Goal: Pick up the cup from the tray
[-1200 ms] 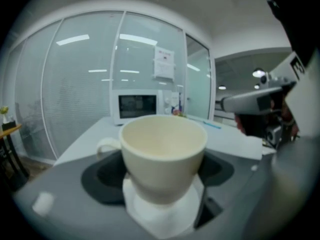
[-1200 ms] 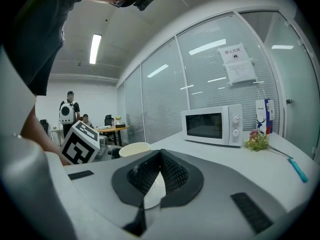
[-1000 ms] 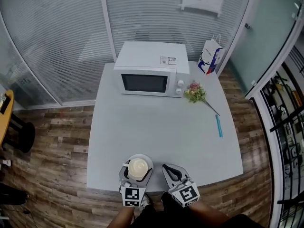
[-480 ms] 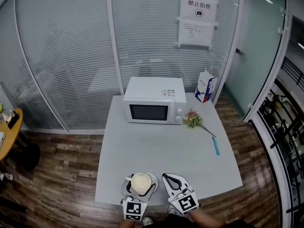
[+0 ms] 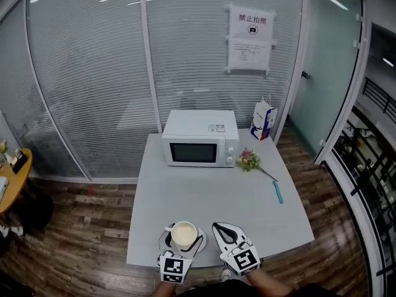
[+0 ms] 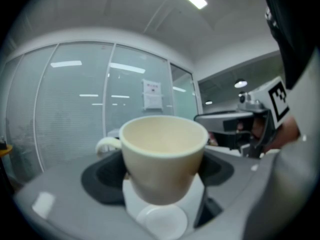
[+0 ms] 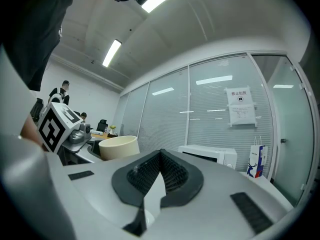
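Hold your left gripper (image 6: 163,181) level with an even squeeze. Its jaws are clamped on both sides of the cream ceramic cup (image 6: 164,151), which sits upright between the dark pads with its handle poking out sideways. Lift straight up without tipping.

The cup is well in front of the white microwave oven (image 5: 200,146), over the near edge of the grey table (image 5: 247,203). A white round dish rim (image 5: 200,235) shows under it; I cannot tell whether they touch.

Your right gripper (image 7: 159,156), in front of the microwave's knob end, has its jaws pressed together and holds nothing.
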Tool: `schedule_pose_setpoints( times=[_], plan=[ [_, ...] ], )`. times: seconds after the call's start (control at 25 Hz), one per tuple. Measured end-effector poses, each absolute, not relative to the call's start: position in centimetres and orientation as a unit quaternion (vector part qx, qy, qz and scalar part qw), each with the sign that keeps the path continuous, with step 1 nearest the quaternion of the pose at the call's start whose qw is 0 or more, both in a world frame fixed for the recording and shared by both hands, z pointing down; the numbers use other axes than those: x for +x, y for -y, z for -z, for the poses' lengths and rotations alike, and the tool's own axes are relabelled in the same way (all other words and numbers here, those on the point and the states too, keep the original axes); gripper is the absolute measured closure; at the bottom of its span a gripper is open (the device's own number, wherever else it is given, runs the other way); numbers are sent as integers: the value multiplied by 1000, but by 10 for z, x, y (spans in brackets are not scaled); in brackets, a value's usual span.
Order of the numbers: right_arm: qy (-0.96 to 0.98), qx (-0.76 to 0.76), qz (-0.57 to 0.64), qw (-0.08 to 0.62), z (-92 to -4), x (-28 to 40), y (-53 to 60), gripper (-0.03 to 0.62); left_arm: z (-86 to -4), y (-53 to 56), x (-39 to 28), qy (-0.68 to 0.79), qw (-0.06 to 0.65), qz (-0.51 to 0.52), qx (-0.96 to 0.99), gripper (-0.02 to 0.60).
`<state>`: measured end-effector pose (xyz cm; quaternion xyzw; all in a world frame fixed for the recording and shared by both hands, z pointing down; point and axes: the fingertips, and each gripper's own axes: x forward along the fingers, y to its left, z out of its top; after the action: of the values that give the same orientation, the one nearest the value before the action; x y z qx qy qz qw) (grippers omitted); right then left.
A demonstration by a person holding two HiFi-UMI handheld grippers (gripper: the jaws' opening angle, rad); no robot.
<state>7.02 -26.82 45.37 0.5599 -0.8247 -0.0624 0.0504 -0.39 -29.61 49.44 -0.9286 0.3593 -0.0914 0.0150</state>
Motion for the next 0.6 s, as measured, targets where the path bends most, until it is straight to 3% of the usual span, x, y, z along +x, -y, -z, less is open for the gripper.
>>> schedule_pose_setpoints(
  times=[0.6],
  plan=[
    [828, 555, 64, 46, -444, 66, 270, 605, -495, 299, -19, -380, 9, 90, -921, 152]
  ],
)
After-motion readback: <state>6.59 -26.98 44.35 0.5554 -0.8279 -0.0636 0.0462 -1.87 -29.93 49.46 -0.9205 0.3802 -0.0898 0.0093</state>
